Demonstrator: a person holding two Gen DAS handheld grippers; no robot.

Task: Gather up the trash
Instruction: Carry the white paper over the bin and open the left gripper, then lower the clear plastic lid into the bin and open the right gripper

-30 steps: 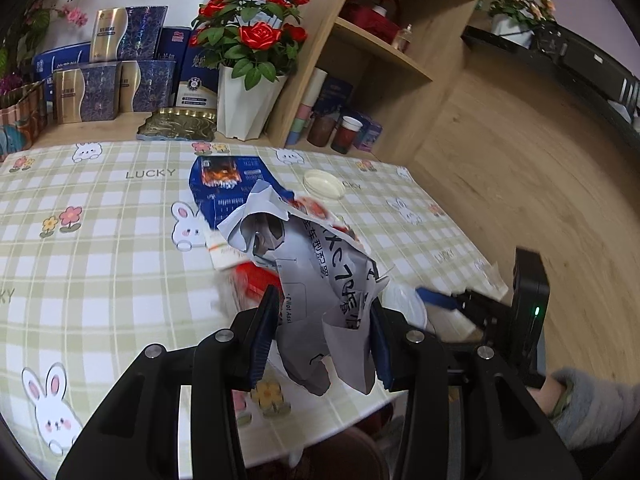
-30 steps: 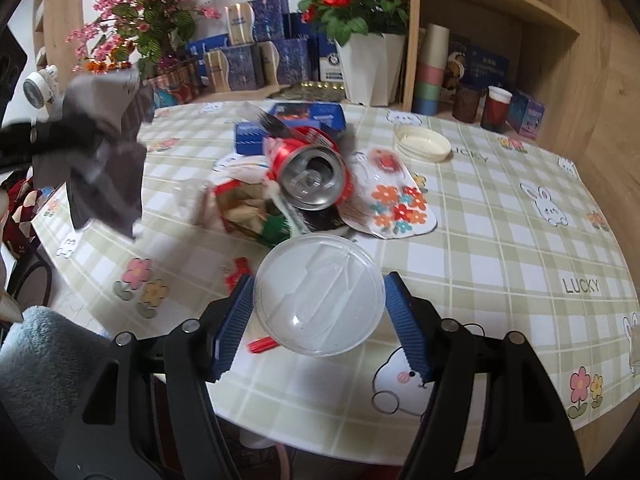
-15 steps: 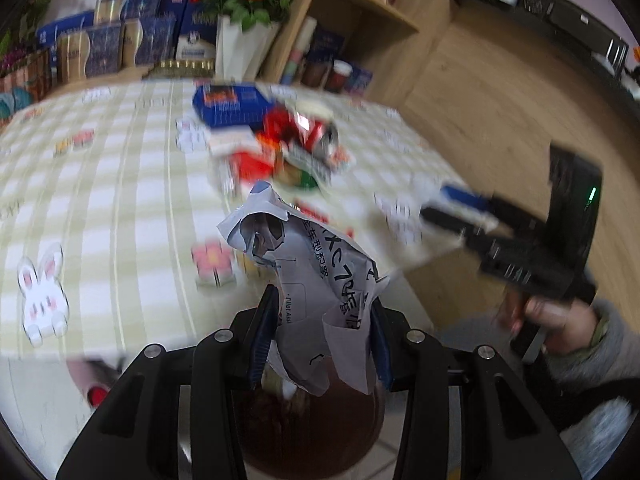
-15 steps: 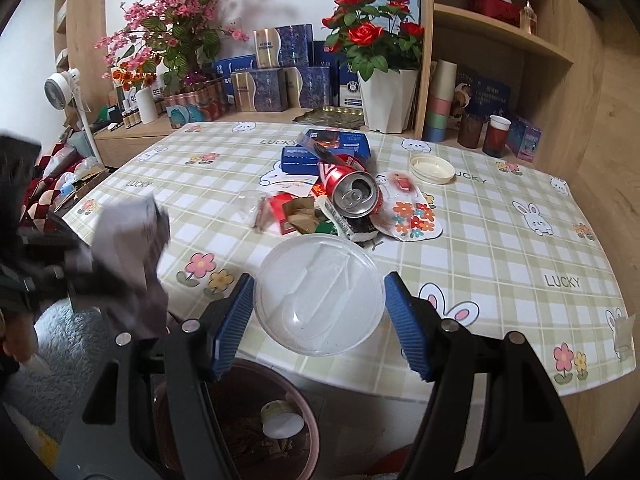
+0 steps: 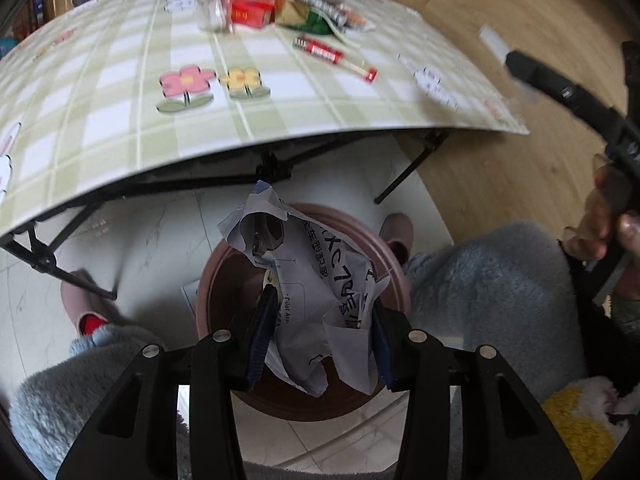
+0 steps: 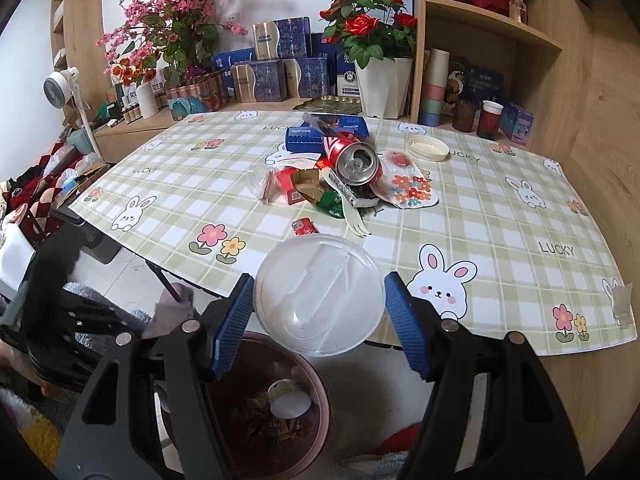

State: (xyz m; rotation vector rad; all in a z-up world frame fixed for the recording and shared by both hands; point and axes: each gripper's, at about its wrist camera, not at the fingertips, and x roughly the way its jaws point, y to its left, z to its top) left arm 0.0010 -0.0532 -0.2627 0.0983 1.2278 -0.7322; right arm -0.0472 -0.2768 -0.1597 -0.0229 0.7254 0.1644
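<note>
My left gripper (image 5: 322, 314) is shut on a crumpled sheet of printed paper (image 5: 320, 276) and points down over a round brown bin (image 5: 218, 268) on the floor, just off the table edge. In the right wrist view, my right gripper (image 6: 319, 300) is shut on a clear round plastic lid (image 6: 316, 312), above the table's near edge and the bin (image 6: 322, 396), which holds scraps. The rest of the trash lies mid-table: a red can (image 6: 356, 162), a blue box (image 6: 316, 132), wrappers and a white fork (image 6: 354, 220).
The checked tablecloth (image 6: 500, 216) has a folding frame underneath (image 5: 272, 168). A person's fleece-clad legs (image 5: 480, 280) flank the bin, slippers beside it. A white rose pot (image 6: 380, 84), boxes and cups stand behind the table. A cream lid (image 6: 426, 146) lies far right.
My left gripper swung off the table and down over the bin, still holding the paper. My right gripper drew back to the table's near edge with the lid; the bin came into view.
</note>
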